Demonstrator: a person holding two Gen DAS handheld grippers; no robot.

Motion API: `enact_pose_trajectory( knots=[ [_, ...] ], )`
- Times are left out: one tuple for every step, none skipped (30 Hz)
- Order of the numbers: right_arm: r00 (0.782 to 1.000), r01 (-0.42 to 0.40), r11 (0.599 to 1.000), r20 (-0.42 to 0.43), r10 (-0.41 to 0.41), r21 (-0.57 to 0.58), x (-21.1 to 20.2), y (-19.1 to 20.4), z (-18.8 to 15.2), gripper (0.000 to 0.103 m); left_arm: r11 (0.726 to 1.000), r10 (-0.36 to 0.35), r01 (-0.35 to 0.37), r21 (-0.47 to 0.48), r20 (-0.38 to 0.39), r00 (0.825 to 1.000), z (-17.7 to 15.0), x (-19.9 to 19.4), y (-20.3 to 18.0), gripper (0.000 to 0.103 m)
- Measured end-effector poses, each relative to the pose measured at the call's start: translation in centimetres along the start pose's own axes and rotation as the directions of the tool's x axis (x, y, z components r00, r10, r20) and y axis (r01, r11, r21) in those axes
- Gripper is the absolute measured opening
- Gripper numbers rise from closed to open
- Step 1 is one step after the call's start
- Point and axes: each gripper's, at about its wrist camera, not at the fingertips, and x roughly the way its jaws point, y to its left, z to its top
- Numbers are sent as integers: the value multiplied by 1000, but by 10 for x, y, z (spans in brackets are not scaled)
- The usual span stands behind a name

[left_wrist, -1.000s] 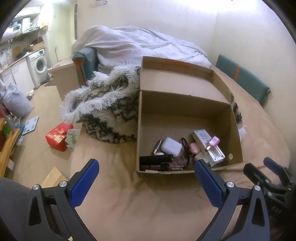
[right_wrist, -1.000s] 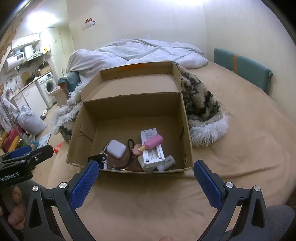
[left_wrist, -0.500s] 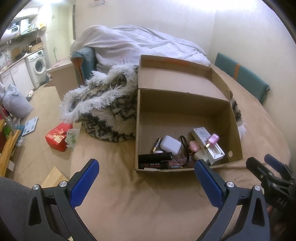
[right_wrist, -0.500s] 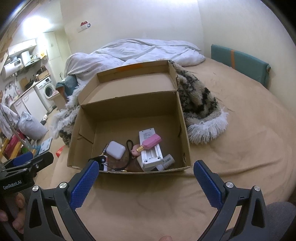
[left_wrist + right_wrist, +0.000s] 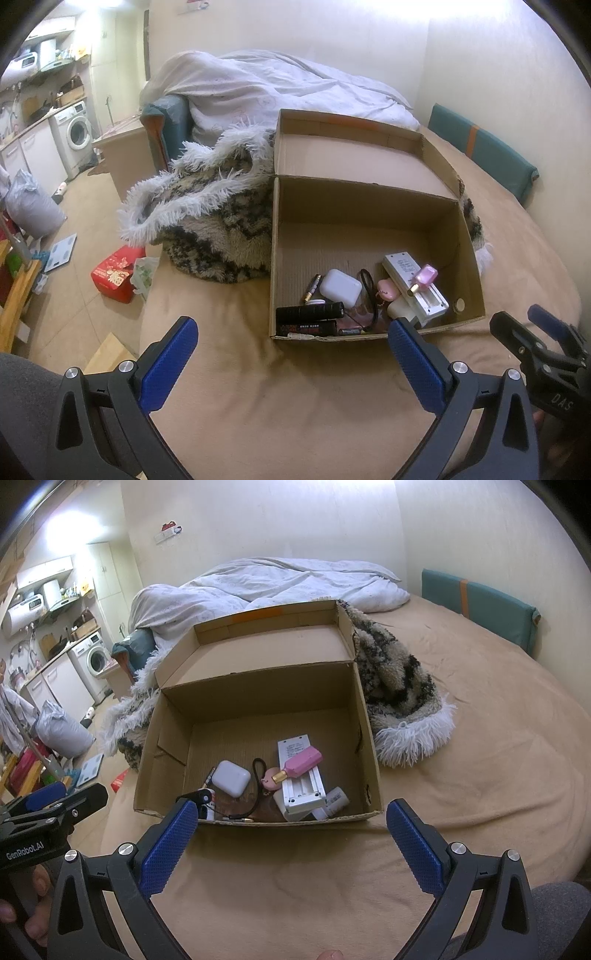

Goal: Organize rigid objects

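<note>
Right wrist view: a bed (image 5: 480, 738) under a tan sheet carries an open cardboard box (image 5: 364, 738) near its foot edge, lid folded back against a shaggy throw (image 5: 402, 701) and a rumpled white duvet (image 5: 277, 583) toward the head. Both tools hover short of the box's near wall, the left tool (image 5: 291, 354) and the right tool (image 5: 291, 834) each spread wide with nothing between the pads. Small hard items crowd the box's near side: a long white remote (image 5: 301, 779) with a pink bottle (image 5: 301, 762) resting across it, a white earbud case (image 5: 231, 777), a black flashlight (image 5: 310, 312) along the front wall, a pink charm (image 5: 388, 290) on a black cord. Gathered in one container, they sit as sorting would leave them, or as a jumble awaiting it; no loose item shows on the sheet.
</note>
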Motion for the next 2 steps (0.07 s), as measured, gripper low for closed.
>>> enact_pose_trajectory(
  knots=[
    [1000,0,1000,0,0,0,0,0,0,103,1000,0,0,1,-1,1000,0,0,0,103],
    [1000,0,1000,0,0,0,0,0,0,103,1000,-1,1,0,-1,1000,-1,0,0,103]
  ],
)
